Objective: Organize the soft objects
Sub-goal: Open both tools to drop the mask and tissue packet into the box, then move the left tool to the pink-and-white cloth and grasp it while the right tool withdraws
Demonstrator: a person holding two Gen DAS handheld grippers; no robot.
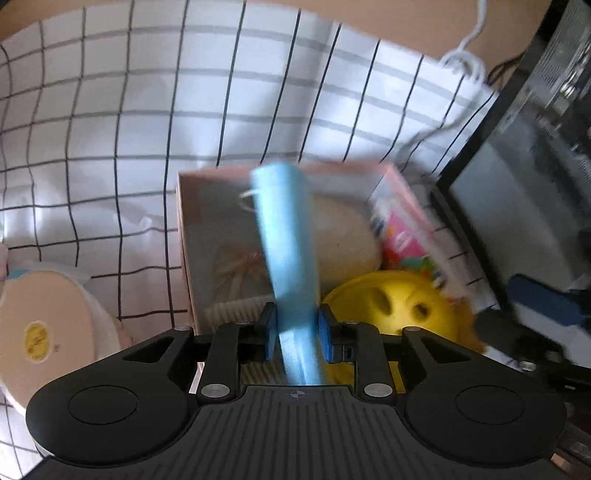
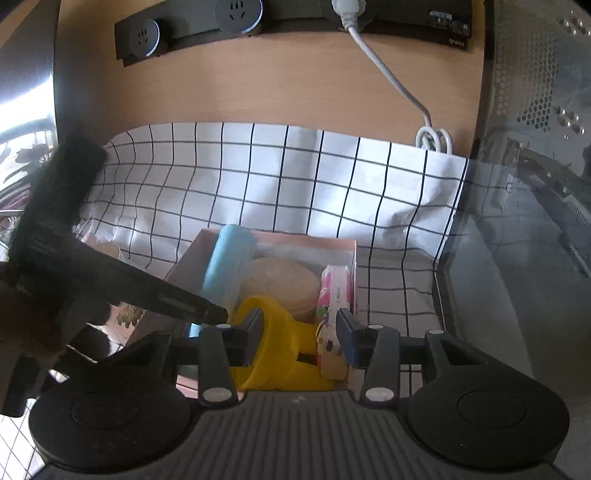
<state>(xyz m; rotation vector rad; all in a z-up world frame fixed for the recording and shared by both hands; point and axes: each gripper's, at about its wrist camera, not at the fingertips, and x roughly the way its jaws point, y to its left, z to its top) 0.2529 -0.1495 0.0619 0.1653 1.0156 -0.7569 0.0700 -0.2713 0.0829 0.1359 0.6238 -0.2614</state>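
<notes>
An open pink box (image 1: 183,221) (image 2: 303,240) stands on the checked cloth. It holds a beige round cushion (image 1: 347,236) (image 2: 280,284), a pink tissue pack (image 1: 399,232) (image 2: 334,291) and a yellow ball with holes (image 1: 391,317) (image 2: 284,339). My left gripper (image 1: 297,332) is shut on a light blue roll (image 1: 288,236) (image 2: 229,258) that leans into the box's left half. In the right wrist view the left gripper's dark body (image 2: 166,295) reaches in from the left. My right gripper (image 2: 300,338) hangs over the yellow ball, its jaws apart, at the near right corner of the box.
White cloth with a black grid (image 1: 110,129) covers the desk. A round beige box (image 1: 40,332) lies at the left. A computer case with a glass side (image 2: 517,258) walls off the right. A socket strip (image 2: 184,29) and a white cable (image 2: 391,77) lie on the wood behind.
</notes>
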